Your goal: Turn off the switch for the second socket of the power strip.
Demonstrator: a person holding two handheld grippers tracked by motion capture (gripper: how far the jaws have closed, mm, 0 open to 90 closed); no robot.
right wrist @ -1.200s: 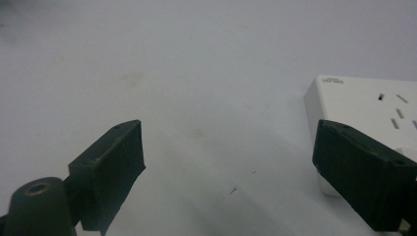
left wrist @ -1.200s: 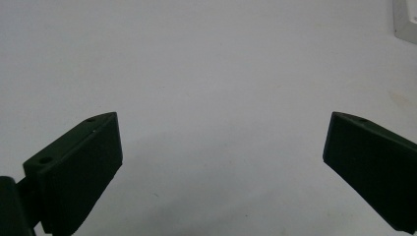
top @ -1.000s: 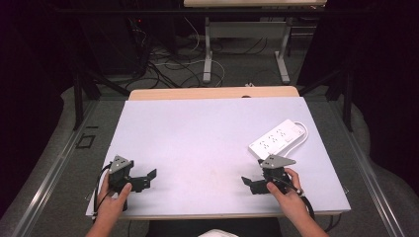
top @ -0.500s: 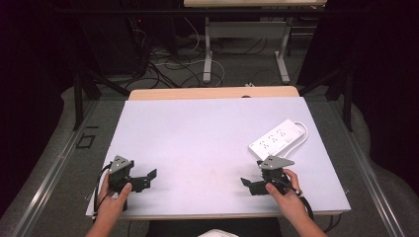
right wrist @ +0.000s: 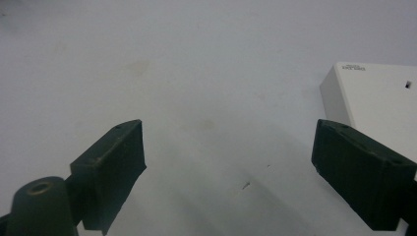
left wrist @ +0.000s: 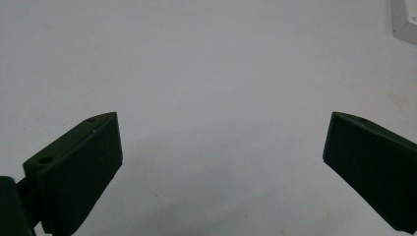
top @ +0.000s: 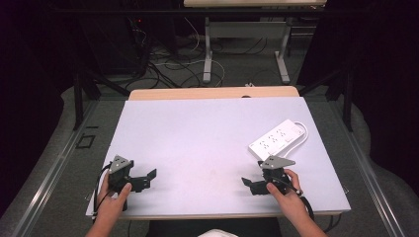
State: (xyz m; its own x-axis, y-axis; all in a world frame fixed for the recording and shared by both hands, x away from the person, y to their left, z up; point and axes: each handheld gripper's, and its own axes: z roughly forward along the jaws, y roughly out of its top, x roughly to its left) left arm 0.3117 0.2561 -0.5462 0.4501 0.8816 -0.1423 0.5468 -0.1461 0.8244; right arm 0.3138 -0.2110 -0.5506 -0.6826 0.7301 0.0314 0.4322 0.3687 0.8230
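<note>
Nothing is moving since a moment ago: the left claw [top: 148, 176] and right claw [top: 249, 184] are still resting wide open and empty on the worktop [top: 207, 133]. The white power strip [top: 276, 139] is lying just beside the right claw, so no job is starting yet.

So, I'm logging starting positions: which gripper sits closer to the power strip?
The right gripper, held just in front of the white power strip. The left gripper sits across the table, far from it.

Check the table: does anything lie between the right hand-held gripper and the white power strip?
Nothing visible does. The right hand-held gripper, jaws open, sits just near of the power strip, with bare table between them.
</note>
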